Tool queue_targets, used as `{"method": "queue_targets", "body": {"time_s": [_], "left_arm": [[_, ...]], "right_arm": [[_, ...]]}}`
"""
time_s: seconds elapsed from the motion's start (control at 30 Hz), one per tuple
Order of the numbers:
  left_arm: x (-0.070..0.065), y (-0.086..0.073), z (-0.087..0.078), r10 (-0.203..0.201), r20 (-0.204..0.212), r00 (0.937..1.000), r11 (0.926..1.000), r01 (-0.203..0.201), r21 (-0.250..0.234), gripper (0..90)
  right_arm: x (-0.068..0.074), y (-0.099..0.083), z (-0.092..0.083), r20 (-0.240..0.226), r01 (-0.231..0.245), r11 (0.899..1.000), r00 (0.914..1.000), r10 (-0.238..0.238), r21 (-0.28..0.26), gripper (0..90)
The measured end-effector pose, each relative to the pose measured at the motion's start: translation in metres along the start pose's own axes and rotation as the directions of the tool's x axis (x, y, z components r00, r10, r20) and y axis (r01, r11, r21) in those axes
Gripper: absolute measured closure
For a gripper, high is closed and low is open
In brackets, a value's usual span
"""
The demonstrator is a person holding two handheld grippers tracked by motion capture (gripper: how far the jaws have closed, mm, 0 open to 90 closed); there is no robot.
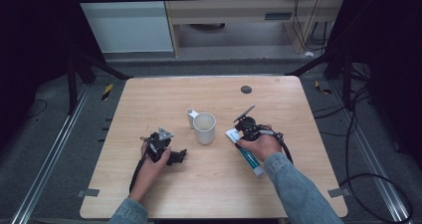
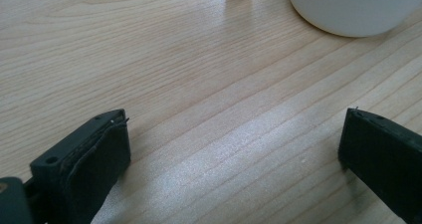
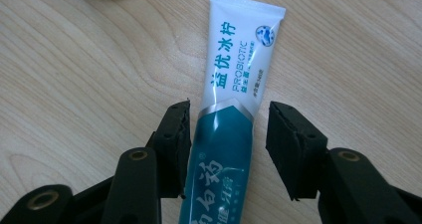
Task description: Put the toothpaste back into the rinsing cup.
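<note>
A toothpaste tube (image 3: 226, 129) is seen lying flat on the wooden table (image 1: 149, 99), just right of the white mug (image 1: 204, 128). The right gripper (image 3: 228, 134) is placed around the tube with jaws apart; the left jaw is touching it, and a gap is left at the right jaw. Left of the mug, the left gripper (image 2: 234, 149) is held low over bare wood, jaws wide apart. Beyond the mug, a small dark disc (image 1: 246, 89) is seen.
</note>
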State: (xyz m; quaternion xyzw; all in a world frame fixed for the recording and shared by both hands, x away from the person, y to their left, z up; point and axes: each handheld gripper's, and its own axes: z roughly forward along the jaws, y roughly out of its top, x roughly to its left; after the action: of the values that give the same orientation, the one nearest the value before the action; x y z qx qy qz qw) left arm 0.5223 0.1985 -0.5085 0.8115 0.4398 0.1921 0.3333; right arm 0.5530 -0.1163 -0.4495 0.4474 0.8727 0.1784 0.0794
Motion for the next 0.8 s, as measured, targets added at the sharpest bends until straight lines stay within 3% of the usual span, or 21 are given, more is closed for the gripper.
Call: {"method": "queue_targets", "body": {"time_s": [0.8], "left_arm": [[0.000, 0.000, 0.000, 0.002, 0.001, 1.0000, 1.0000, -0.002, 0.001, 0.0]], "right_arm": [[0.000, -0.001, 0.018, -0.004, -0.033, 0.999, 0.9995, 0.033, 0.017, 51.8]]}}
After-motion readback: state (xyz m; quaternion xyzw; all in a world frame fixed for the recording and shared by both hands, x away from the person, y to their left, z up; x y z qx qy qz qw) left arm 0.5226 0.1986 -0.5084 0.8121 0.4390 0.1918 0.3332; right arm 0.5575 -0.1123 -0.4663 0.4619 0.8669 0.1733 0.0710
